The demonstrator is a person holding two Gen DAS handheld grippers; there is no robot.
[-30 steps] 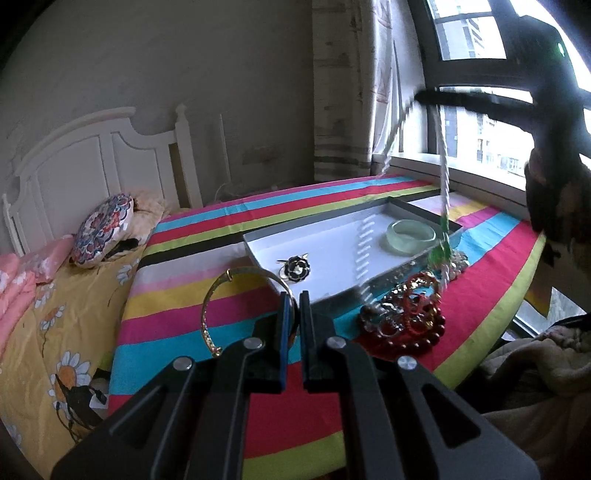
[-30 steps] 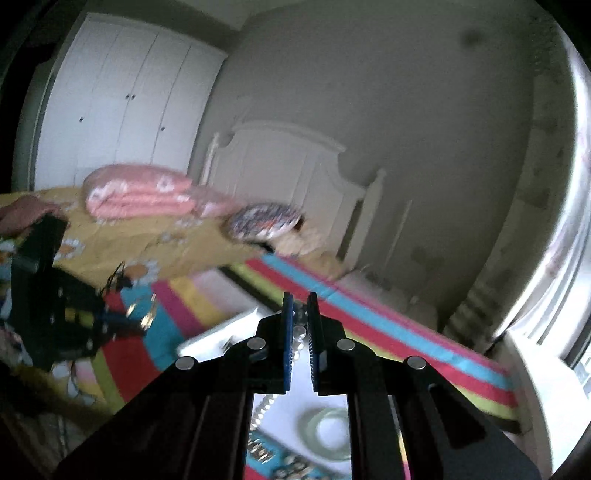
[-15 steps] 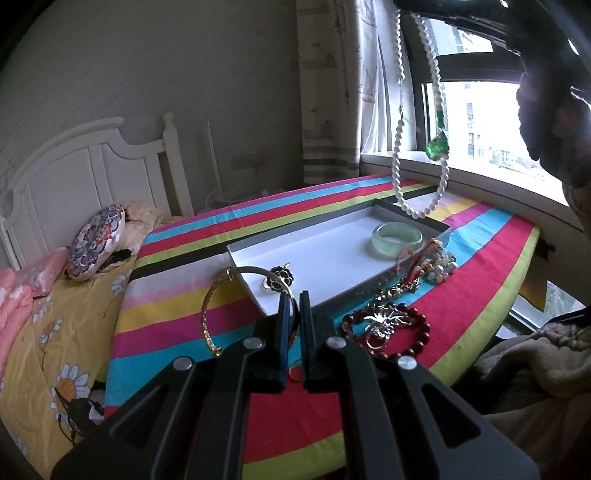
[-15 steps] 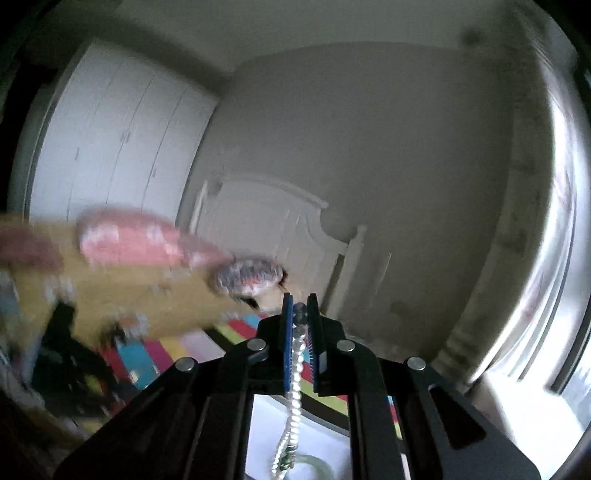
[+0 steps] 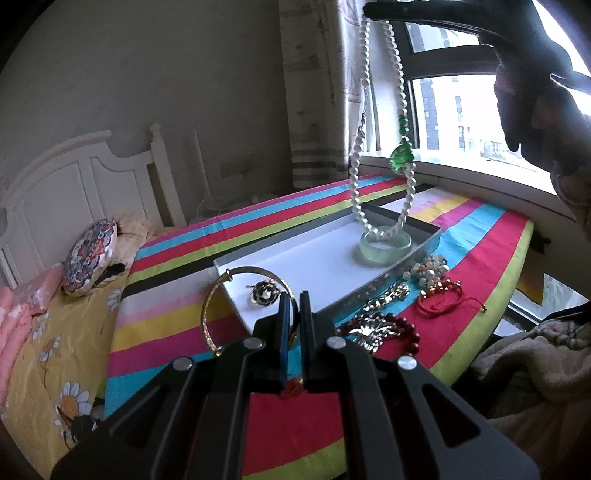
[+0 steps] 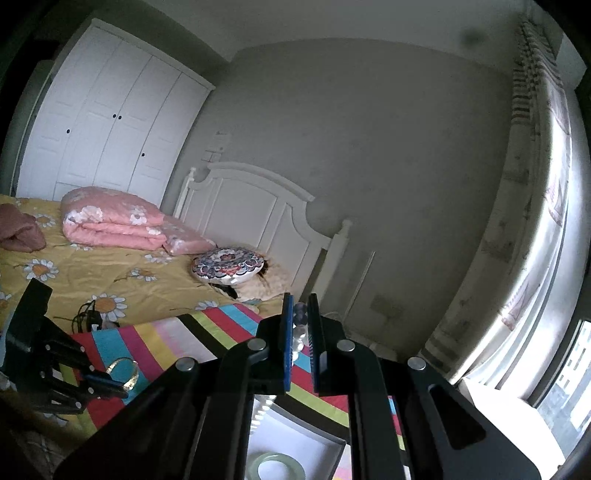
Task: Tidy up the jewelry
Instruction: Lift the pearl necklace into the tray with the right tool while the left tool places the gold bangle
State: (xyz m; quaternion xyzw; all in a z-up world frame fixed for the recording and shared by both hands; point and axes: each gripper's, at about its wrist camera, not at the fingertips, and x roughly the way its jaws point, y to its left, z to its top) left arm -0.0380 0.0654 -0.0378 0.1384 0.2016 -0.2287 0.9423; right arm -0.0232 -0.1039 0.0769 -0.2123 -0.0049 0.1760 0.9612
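1. Bench [image 5: 476, 258] under a rainbow-striped cloth, set between the bed and the window.
2. White tray [image 5: 295, 266] lies mid-bench, long side toward the near edge.
3. Along the tray's near wall, on the cloth: pale bead cluster [image 5: 424, 271], gold chain [image 5: 388, 297], red cord bracelet [image 5: 439, 301], dark red bead bracelet [image 5: 402, 330].
4. Bed [image 5: 48, 354] adjoins the bench's left edge; yellow daisy sheet, round patterned cushion [image 5: 90, 262] on it.

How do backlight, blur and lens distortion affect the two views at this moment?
Left wrist view: the bright window blows out, leaving the right claw and hand in silhouette; the white bead necklace stays sharp. Right wrist view: dim and sharp; window glare washes out the curtain. Both views: fisheye bending, dark corners.
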